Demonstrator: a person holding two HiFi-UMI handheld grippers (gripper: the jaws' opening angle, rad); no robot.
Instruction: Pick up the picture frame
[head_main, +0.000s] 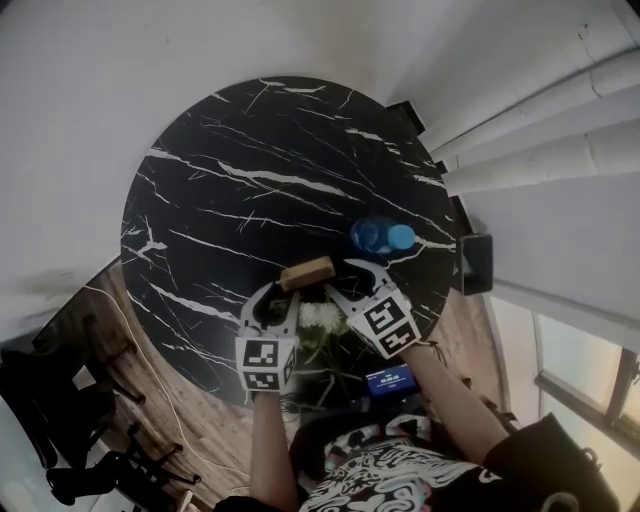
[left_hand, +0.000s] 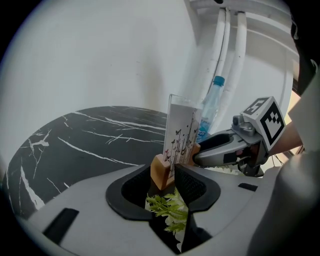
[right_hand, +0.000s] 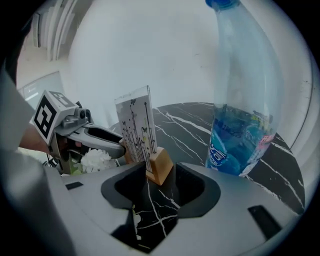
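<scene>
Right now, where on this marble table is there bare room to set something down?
The whole far and left half of the marble table is bare, from the picture frame out to the rim. The near edge is crowded: frame, water bottle, white flowers, left gripper and right gripper.

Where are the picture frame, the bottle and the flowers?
picture frame (right_hand: 135, 127), right gripper view, on its clear upright panel.
bottle (right_hand: 235, 147), right gripper view, on its blue label.
flowers (head_main: 320, 316), head view, on the white blossoms.
</scene>
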